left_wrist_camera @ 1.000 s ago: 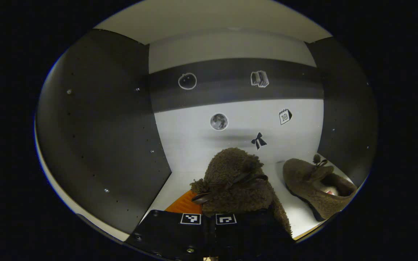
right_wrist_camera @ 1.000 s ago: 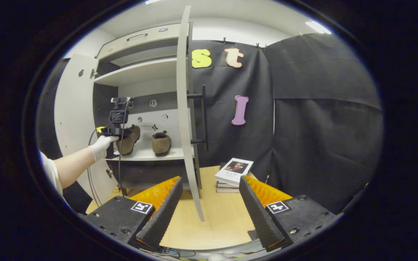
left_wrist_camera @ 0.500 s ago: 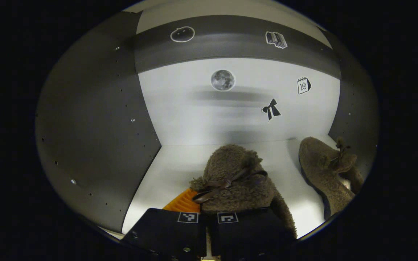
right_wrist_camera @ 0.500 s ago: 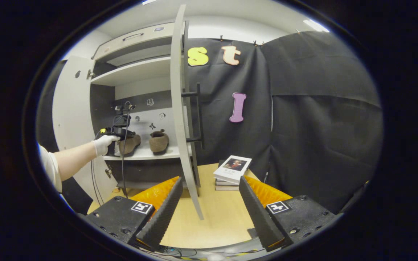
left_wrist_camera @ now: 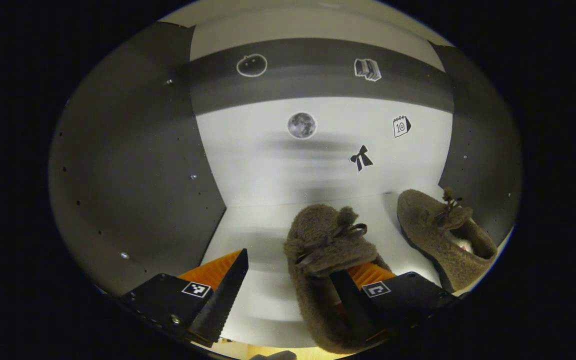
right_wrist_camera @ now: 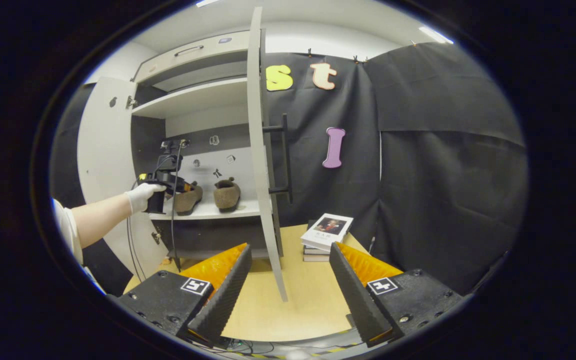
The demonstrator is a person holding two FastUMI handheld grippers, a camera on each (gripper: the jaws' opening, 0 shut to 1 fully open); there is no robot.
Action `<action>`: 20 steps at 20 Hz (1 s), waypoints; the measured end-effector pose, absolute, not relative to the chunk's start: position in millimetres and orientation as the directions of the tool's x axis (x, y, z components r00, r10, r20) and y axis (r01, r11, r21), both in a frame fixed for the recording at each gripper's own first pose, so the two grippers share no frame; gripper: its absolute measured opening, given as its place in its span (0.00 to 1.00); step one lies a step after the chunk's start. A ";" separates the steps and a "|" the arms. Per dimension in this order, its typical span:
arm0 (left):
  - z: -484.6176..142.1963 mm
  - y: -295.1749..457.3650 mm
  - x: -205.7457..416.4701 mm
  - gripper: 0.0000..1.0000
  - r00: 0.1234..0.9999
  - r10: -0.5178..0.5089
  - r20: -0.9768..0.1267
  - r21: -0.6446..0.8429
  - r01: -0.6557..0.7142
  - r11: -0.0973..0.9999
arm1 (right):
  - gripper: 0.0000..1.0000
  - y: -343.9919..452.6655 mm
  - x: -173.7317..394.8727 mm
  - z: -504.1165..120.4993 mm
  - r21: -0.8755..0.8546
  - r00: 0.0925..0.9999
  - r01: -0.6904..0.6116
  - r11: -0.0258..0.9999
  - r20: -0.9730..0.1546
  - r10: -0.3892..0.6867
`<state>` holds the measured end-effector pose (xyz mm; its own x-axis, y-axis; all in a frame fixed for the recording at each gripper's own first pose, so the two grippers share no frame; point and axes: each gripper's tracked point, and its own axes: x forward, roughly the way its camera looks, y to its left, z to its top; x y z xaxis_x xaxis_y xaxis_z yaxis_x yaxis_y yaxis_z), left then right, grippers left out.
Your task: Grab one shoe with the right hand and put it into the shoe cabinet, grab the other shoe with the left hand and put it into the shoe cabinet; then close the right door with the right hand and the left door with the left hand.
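Shoes, two fuzzy brown ones, sit on the cabinet's white shelf (left_wrist_camera: 258, 225). In the left gripper view, the left gripper (left_wrist_camera: 288, 295) is spread wide, gripping nothing. The near shoe (left_wrist_camera: 325, 260) lies between its fingers, heel against the right finger (left_wrist_camera: 350, 305), well apart from the left one. The other shoe (left_wrist_camera: 440, 240) rests farther right. In the right gripper view, the right gripper (right_wrist_camera: 288, 295) is wide open and empty, before the right door (right_wrist_camera: 264, 150).

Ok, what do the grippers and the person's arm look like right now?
Both grippers, left and right, have black blocky bodies with square black-and-white markers and ridged wedge fingers. In the right gripper view, a white-gloved hand with a short white sleeve; black cable hangs down.
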<state>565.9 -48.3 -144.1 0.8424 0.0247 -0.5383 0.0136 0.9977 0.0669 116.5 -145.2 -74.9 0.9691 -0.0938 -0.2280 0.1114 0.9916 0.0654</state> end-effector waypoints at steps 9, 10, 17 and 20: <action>-53.8 -62.3 472.7 0.96 0.936 -0.043 -0.349 0.085 0.077 0.993 | 0.99 -116.2 102.7 -68.2 0.060 0.978 0.064 0.996 -0.202 -0.051; -41.8 -64.3 458.1 0.96 0.947 -0.053 -0.317 0.094 0.087 0.992 | 0.99 -112.2 100.2 -66.7 0.056 0.979 0.057 0.997 -0.197 -0.045; 27.1 -70.0 342.3 0.96 0.980 -0.114 -0.162 0.099 0.131 0.986 | 0.99 -81.4 87.6 -61.6 0.029 0.986 0.016 0.999 -0.166 -0.011; 42.3 -64.6 289.4 0.96 0.984 -0.130 -0.120 0.102 0.143 0.984 | 0.99 -71.2 84.2 -59.9 0.018 0.988 0.007 1.000 -0.153 -0.004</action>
<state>289.4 -64.6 42.3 0.9842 -0.1304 -0.1198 0.1429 0.9845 0.1021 84.2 -71.2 -59.9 0.9882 -0.0037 -0.1531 0.0065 0.9998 0.0180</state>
